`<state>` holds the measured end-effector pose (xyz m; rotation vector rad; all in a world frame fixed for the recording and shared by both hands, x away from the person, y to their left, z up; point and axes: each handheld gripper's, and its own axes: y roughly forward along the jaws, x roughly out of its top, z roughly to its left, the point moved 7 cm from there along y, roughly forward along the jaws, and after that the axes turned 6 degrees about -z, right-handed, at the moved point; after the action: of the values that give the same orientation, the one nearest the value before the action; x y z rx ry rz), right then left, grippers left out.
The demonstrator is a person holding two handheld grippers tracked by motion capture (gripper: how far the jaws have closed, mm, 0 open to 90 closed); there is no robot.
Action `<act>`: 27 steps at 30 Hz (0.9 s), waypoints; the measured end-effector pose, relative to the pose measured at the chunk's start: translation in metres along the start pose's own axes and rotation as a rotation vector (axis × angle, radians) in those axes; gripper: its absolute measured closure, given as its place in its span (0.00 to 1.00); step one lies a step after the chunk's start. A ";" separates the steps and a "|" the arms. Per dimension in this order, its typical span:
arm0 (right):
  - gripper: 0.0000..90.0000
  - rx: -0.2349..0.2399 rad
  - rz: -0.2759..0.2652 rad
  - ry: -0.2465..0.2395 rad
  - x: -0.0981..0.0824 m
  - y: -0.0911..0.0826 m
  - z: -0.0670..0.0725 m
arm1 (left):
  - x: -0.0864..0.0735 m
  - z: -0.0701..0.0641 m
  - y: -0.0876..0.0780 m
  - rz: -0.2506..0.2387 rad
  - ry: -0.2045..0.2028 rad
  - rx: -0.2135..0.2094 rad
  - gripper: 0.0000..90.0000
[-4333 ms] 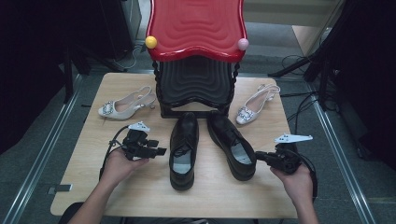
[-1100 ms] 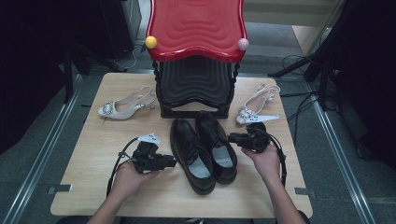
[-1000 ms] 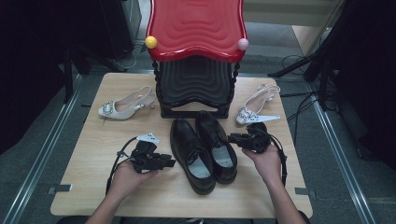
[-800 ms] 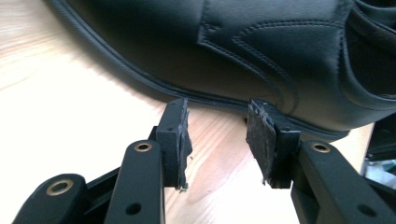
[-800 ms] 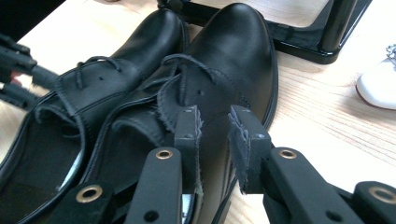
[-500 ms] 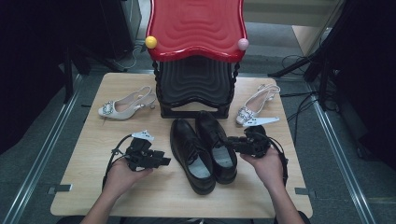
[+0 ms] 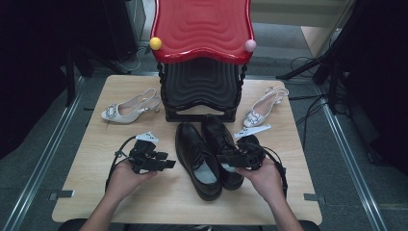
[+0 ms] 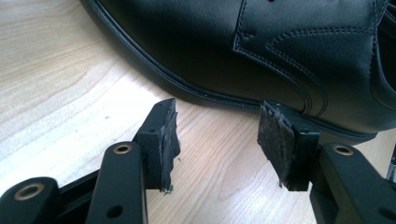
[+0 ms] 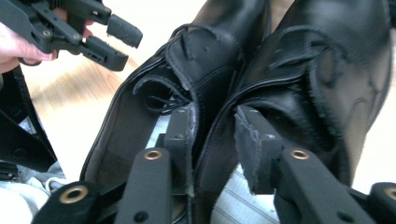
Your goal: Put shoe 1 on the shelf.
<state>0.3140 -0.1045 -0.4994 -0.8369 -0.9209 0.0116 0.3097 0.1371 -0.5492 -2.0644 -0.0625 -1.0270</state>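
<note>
Two black leather lace-up shoes stand side by side mid-table, the left shoe (image 7: pixel 192 149) touching the right shoe (image 7: pixel 216 137). My left gripper (image 7: pixel 169 161) lies just left of the left shoe, and its jaws have just been opening. In the left gripper view, the left gripper (image 8: pixel 217 135) is open on bare wood, with the shoe's side (image 8: pixel 233 46) just beyond its tips. My right gripper (image 9: pixel 212 135) straddles the shoes' adjoining walls near the heels, one jaw in each shoe. Its jaws have just been opening too, and the pads stand off the leather.
A red-topped black stand (image 7: pixel 202 33) sits at the back centre of the wooden table (image 7: pixel 91 192). One beige jewelled slingback heel (image 7: pixel 126 111) lies at the back left, and another (image 7: pixel 262 108) at the back right. Cables trail from both grippers.
Both grippers' jaws have widened. The right gripper slid toward the person along the shoes, and the left drew slightly back from its shoe. Since the oldest frame, the spread shoes have been brought together.
</note>
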 end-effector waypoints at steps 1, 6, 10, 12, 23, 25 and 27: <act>0.74 0.000 0.000 0.000 0.000 0.000 0.000 | 0.000 0.000 0.000 0.000 0.000 0.000 0.53; 0.71 -0.028 0.056 0.000 -0.005 0.013 0.005 | 0.005 0.004 0.001 0.002 0.005 0.002 0.52; 0.70 -0.046 0.111 0.004 -0.008 0.025 0.005 | 0.009 0.007 0.002 -0.001 0.004 0.001 0.52; 0.70 -0.060 0.141 0.007 -0.009 0.031 0.005 | 0.012 0.008 0.002 -0.019 0.001 -0.004 0.52; 0.72 -0.125 0.231 0.063 -0.008 0.051 -0.002 | 0.016 0.016 0.001 -0.021 -0.018 0.005 0.51; 0.73 -0.148 0.243 0.050 -0.008 0.053 -0.002 | 0.016 0.017 0.000 -0.022 -0.022 0.004 0.51; 0.76 -0.167 0.254 0.042 -0.008 0.054 -0.002 | 0.016 0.019 -0.002 -0.029 -0.029 0.008 0.51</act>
<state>0.3286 -0.0708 -0.5404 -1.1018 -0.7782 0.1383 0.3325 0.1466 -0.5433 -2.0770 -0.1117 -1.0125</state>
